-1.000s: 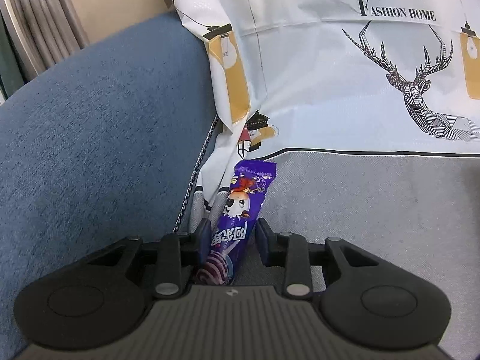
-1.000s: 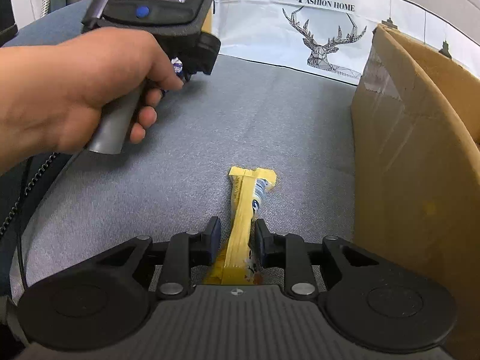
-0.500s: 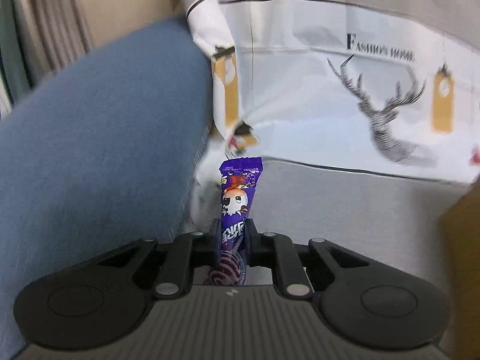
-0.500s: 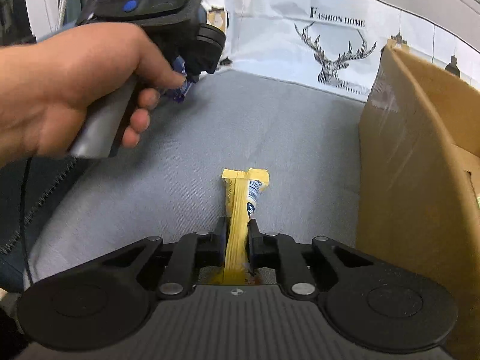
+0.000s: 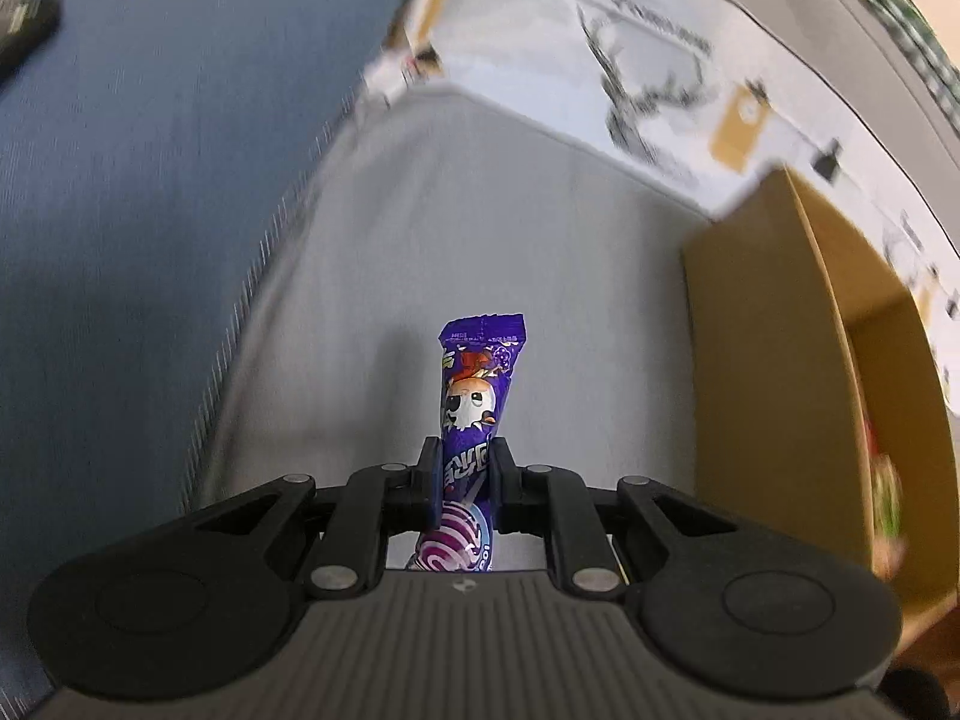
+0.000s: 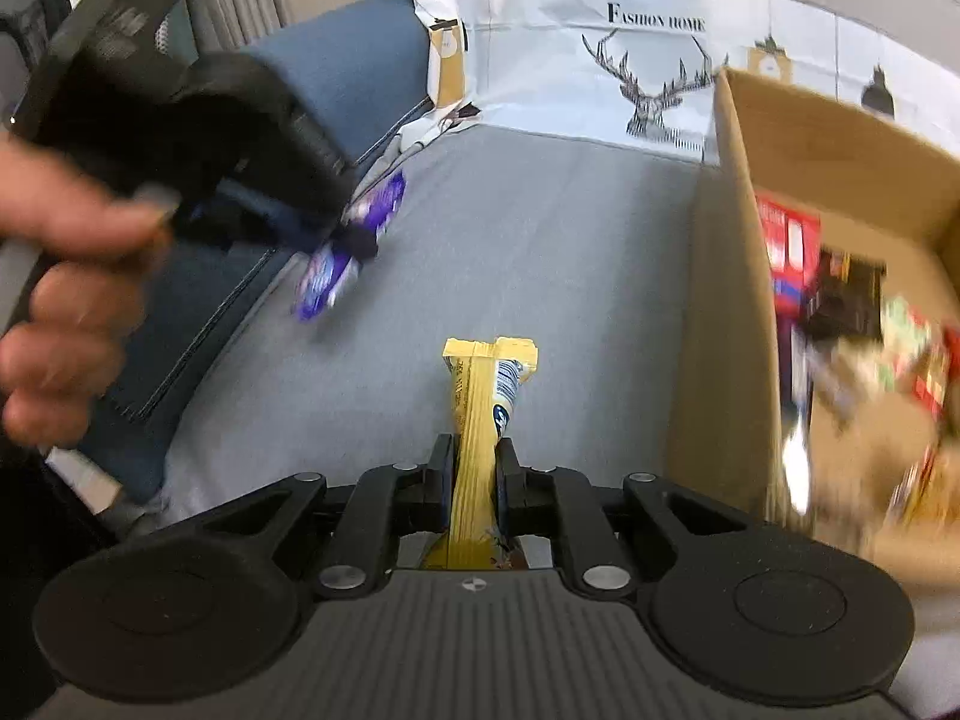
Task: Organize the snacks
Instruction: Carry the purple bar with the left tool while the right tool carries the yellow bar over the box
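Box: cardboard box (image 6: 744, 276), right of frame, already holds several packets.
Left gripper (image 5: 461, 468): clamped on purple snack (image 5: 474, 396), lower centre, not yet boxed.
Right gripper (image 6: 474, 468): clamped on yellow snack (image 6: 480, 408), lower centre, not yet boxed.

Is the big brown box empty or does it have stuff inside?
Not empty. The right wrist view looks into the open cardboard box and shows several snack packets lying inside, red, black and green ones, blurred.

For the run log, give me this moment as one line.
left gripper: shut on purple snack | right gripper: shut on yellow snack | cardboard box: open, holds snacks
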Available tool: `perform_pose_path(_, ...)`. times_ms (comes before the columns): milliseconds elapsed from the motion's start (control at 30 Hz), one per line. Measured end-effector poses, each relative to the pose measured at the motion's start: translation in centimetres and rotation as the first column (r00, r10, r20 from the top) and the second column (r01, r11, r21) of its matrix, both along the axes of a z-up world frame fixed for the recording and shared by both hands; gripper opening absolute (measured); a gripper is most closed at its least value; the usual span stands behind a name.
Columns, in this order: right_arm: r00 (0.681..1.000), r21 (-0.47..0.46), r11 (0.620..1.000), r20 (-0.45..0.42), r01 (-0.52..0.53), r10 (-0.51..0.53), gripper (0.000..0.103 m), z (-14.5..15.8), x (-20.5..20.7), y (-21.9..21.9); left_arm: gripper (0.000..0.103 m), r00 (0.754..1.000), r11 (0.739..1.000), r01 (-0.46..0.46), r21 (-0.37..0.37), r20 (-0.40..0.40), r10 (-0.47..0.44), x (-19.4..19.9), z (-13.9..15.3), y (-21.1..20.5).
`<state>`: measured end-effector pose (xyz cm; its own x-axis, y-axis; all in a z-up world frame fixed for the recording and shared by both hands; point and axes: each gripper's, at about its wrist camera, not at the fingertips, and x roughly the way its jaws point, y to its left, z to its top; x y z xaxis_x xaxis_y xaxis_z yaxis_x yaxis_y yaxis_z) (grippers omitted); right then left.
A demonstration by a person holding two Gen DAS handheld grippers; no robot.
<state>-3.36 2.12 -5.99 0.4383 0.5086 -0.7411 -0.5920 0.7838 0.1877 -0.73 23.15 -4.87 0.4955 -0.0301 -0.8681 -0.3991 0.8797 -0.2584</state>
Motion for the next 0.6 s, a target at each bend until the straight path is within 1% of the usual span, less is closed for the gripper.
perform_pose_path(100,0.999,0.026,0.999,-0.004,0.036,-0.036,0.013,-1.3,-1.4,-1.0,0.016,0.999,0.999,0.042,-0.028,-0.004,-0.042,-2.3,-0.8,-1.3)
perform_pose_path(167,0.998,0.030,0.998,-0.007,0.059,-0.059,0.013,-1.7,-1.7,-1.1,0.016,0.999,0.998,0.035,-0.058,-0.022,-0.036,-3.4,-1.5,-1.3)
perform_pose_path(267,0.996,0.040,0.995,-0.022,0.092,-0.091,0.013,-1.9,-1.2,-1.0,0.017,0.999,0.995,0.028,-0.094,-0.035,-0.031,-3.6,-2.1,-1.3)
perform_pose_path(333,0.995,0.023,0.995,-0.014,0.101,-0.100,0.013,-2.5,-1.1,-1.0,0.017,0.997,0.996,0.037,-0.075,-0.063,-0.041,-3.0,-2.5,-1.6)
perform_pose_path(400,0.993,0.007,0.993,-0.037,0.114,-0.114,0.015,-3.5,-0.7,-1.0,0.017,0.995,0.998,0.039,-0.048,-0.089,-0.043,-2.5,-2.9,-1.9)
perform_pose_path(500,0.988,0.006,0.991,-0.081,0.132,-0.131,0.017,-4.5,-0.2,-1.4,0.018,0.993,0.998,0.044,-0.033,-0.106,-0.048,-2.2,-3.2,-2.1)
perform_pose_path(600,0.992,0.009,0.994,-0.072,0.108,-0.107,0.018,-4.6,-0.1,-1.2,0.020,0.993,0.999,0.040,-0.028,-0.110,-0.043,-2.1,-3.3,-2.0)
